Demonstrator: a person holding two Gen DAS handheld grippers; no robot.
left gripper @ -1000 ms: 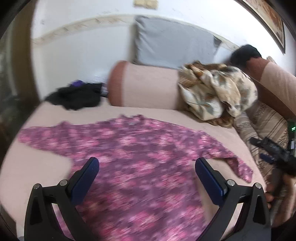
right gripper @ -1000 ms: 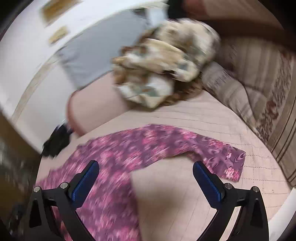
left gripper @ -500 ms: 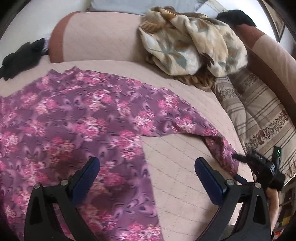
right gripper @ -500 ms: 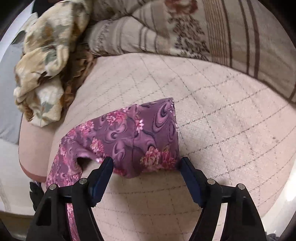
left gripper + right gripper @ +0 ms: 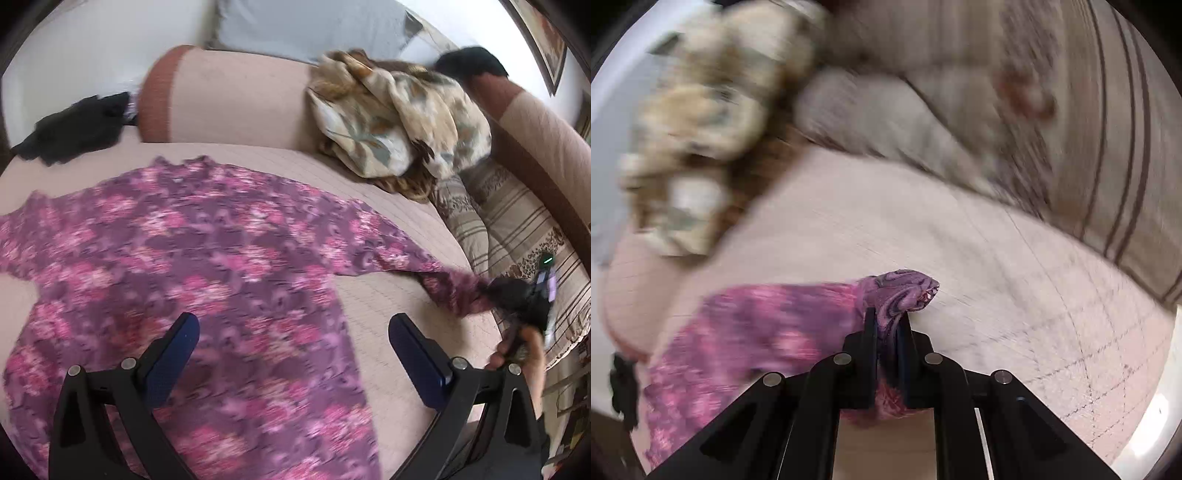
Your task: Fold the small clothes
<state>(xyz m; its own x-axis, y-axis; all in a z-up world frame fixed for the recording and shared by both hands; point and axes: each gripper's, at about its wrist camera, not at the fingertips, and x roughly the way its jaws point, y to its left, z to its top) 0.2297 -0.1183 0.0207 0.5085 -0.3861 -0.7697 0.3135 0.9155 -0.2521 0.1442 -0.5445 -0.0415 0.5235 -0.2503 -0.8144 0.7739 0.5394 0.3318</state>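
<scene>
Purple floral top (image 5: 207, 266) spread flat on the pink mattress (image 5: 399, 310), one sleeve (image 5: 798, 317) stretched out to the right. Right gripper (image 5: 886, 325) clamped on the sleeve's cuff, cloth bunched between the closed fingers. Left gripper (image 5: 291, 354) above the top's body, fingers wide apart, gripping nothing. Beige floral cloth (image 5: 391, 122) heaped against the bolster (image 5: 229, 99).

Pink quilted bed (image 5: 388, 306) in daylight. Pink bolster (image 5: 229, 99) against white wall (image 5: 92, 48), grey pillow (image 5: 310, 26) behind it. 1 picture frame (image 5: 543, 40) upper right. Striped cushions (image 5: 517, 225) along right side, second bolster (image 5: 546, 129) above them.
</scene>
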